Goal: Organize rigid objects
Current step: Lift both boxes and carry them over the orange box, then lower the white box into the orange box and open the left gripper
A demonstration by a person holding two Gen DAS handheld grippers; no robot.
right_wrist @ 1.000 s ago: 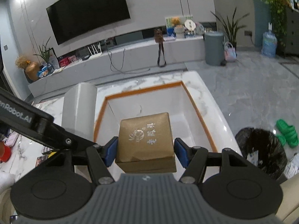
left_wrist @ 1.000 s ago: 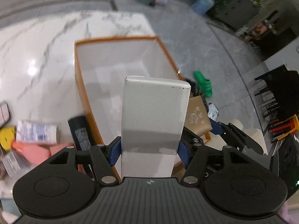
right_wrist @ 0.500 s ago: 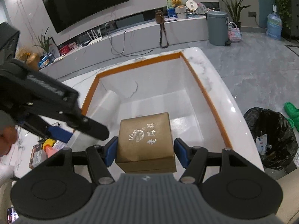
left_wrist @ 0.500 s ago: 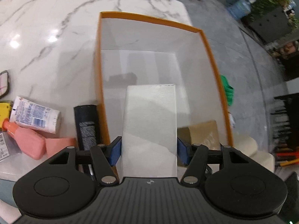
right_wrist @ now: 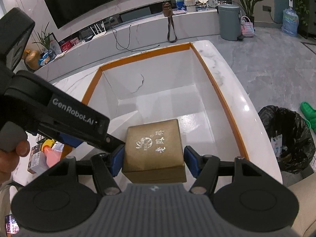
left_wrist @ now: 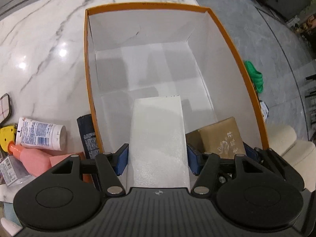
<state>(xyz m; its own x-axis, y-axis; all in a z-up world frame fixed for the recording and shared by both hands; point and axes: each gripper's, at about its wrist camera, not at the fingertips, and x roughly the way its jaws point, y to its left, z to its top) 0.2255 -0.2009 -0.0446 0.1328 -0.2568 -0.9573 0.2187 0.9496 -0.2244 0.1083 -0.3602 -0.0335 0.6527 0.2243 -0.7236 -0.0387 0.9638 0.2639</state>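
My left gripper (left_wrist: pixel 157 161) is shut on a tall white box (left_wrist: pixel 158 138) and holds it inside the near end of a large orange-rimmed box (left_wrist: pixel 86 63) with white walls. My right gripper (right_wrist: pixel 154 161) is shut on a gold-brown box with silver lettering (right_wrist: pixel 154 146), held over the near end of the same orange-rimmed box (right_wrist: pixel 221 94). The gold-brown box (left_wrist: pixel 221 136) also shows in the left wrist view, just right of the white box. The left gripper's body (right_wrist: pixel 59 114) crosses the left of the right wrist view.
On the marble table (left_wrist: pixel 39 39) left of the big box lie a black tube (left_wrist: pixel 87 136), a white tube (left_wrist: pixel 39 131), a pink bottle (left_wrist: pixel 33 158) and a yellow item (left_wrist: pixel 5 138). A black bin bag (right_wrist: pixel 286 138) and a green slipper (right_wrist: pixel 308 114) are on the floor to the right.
My left gripper has tilted down and carried the white box lower into the orange-rimmed box. My right gripper with the gold-brown box has moved slightly forward over the box.
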